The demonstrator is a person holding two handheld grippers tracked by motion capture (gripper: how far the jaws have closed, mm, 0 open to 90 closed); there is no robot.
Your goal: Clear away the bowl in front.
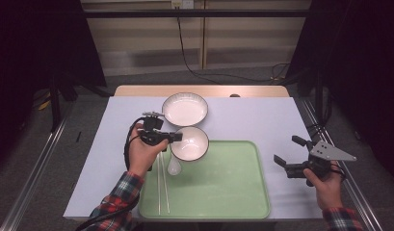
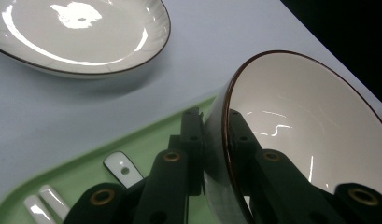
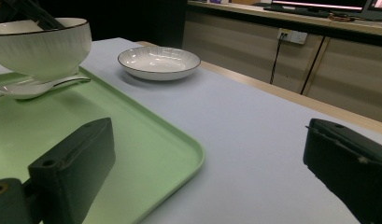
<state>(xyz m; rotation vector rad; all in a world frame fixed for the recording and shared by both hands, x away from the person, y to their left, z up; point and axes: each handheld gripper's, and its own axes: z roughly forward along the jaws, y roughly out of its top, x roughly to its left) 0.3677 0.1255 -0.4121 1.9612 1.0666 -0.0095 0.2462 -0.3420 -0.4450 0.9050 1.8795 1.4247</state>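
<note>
Left gripper view: bowl [image 2: 314, 121] rim between jaws

The high view looks forward and down from above the person's side, taking in the whole tabletop [image 1: 112, 144] from some way off. The left gripper view sits very close, looking along its jaws at the bowl [image 2: 310, 126] rim, with the plate [image 2: 81, 37] beyond. The right gripper view looks low and level across the tabletop toward the far wall. All three views share the bowl, the plate and the green tray [image 3: 146, 140].
</note>
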